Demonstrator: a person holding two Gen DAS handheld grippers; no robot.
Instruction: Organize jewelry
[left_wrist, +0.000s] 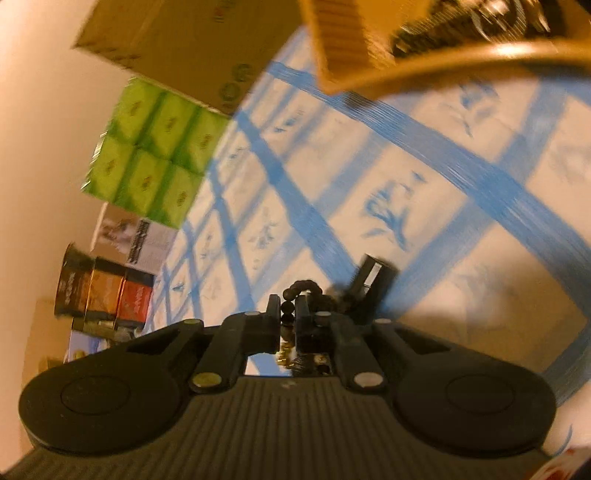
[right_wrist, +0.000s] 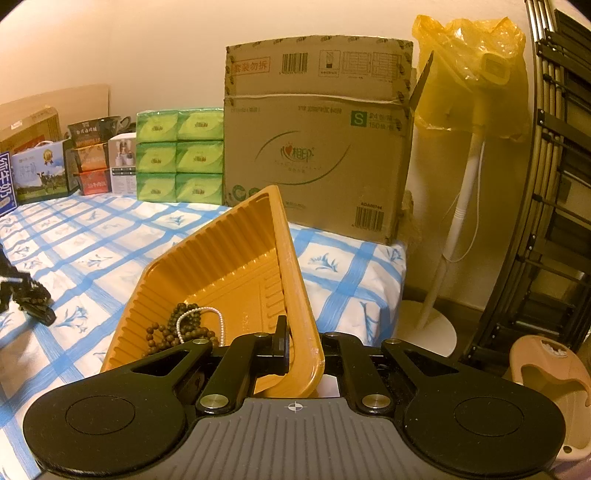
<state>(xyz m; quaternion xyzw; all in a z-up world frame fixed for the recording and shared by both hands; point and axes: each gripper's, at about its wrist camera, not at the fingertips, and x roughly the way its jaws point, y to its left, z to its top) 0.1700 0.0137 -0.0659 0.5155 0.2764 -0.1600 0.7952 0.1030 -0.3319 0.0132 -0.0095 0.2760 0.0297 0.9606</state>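
Only the right view shows the right gripper (right_wrist: 295, 347) clamped on the tilted orange tray (right_wrist: 221, 258), beads (right_wrist: 184, 325) inside. Left gripper (left_wrist: 287, 310) pinches dark beads (left_wrist: 306, 286) above the checked cloth (left_wrist: 406, 155); cardboard box (right_wrist: 317, 140) stands behind.

Place: home, bedroom used for storage | Evidence: bed (right_wrist: 110, 236) with blue-checked sheet, set against plain wall | cardboard carton (right_wrist: 317, 140) and green tissue packs (right_wrist: 179, 157) stacked on bed | boxed groceries (right_wrist: 40, 173) alongside | pedestal fan (right_wrist: 465, 206) under yellow plastic cover on floor | folded metal rack (right_wrist: 554, 184) at right.
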